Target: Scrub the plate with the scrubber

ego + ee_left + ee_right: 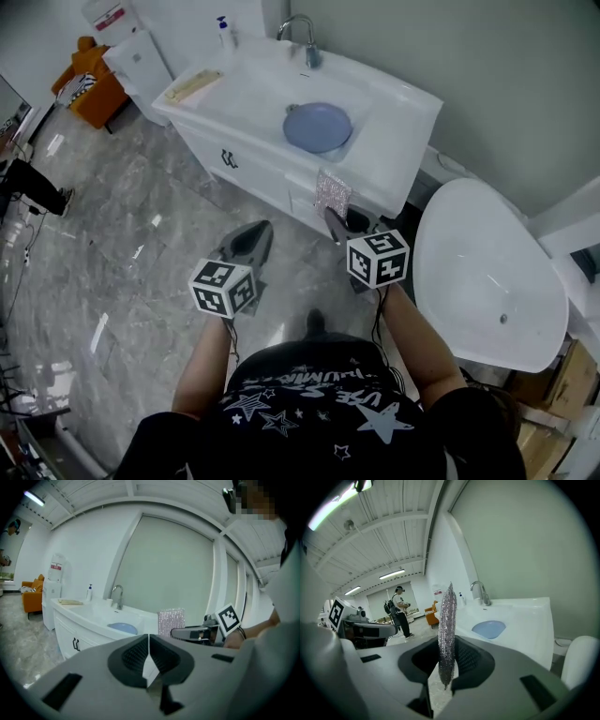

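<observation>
I judge this the approach: my right hand-held gripper (446, 670) pinches the glittery silver mesh scrubber (447, 630), my left hand-held gripper (149, 663) is closed and empty, and next I must reach the round pale-blue plate (317, 127) lying in the white sink (398, 101).

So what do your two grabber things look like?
The left gripper and the right gripper are both grey with pointed jaws and dark ribbed pads inside. Each carries a white cube with black square markers, and a thin black cable hangs from it. The person wears a black T-shirt with white stars.
</observation>
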